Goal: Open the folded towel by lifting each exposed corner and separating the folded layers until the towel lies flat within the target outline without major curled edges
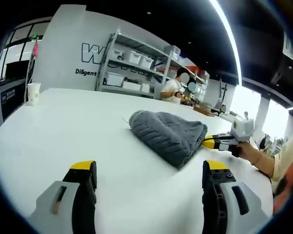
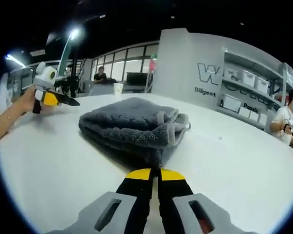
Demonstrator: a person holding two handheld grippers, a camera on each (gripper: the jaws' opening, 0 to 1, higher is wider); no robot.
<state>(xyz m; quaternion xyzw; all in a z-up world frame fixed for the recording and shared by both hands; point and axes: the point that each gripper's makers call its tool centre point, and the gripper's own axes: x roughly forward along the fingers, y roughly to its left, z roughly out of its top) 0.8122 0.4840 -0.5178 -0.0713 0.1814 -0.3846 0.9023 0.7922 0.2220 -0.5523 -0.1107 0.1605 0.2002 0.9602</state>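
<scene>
A grey towel [image 1: 168, 135] is seen lying folded in a thick bundle on the white table [image 1: 63, 131], well in from its edges. No layer has yet been opened out, and no target outline can be made out on the table surface.

In the right gripper view, the right gripper [image 2: 154, 172] is seen low at the towel's [image 2: 132, 127] near edge, its yellow-tipped jaws pressed together. The lowest fold of grey cloth meets the tips, but whether a layer is pinched between them or the jaws are merely closed against it cannot be told. In the left gripper view the same gripper [image 1: 208, 142] is seen from the side with its tips at the towel's edge, a hand [image 1: 249, 152] behind it.

The left gripper [image 1: 149, 170] is seen short of the towel, jaws spread wide and nothing between them. In the right gripper view it [image 2: 63, 100] is held above the table beyond the towel's far side.

Judged step: the first corner is being taken; unfolding proper has not begun.

Next move, as judged: a sure hold on only the top layer is called for, then a lift up and outward. The free gripper would be needed on the bundle to pin the lower layers, lest the whole towel be dragged.

A paper cup [image 1: 33, 92] is noted near the far table edge. Shelving [image 1: 136, 63] with bins and a seated person [image 1: 173, 87] are noted beyond.
</scene>
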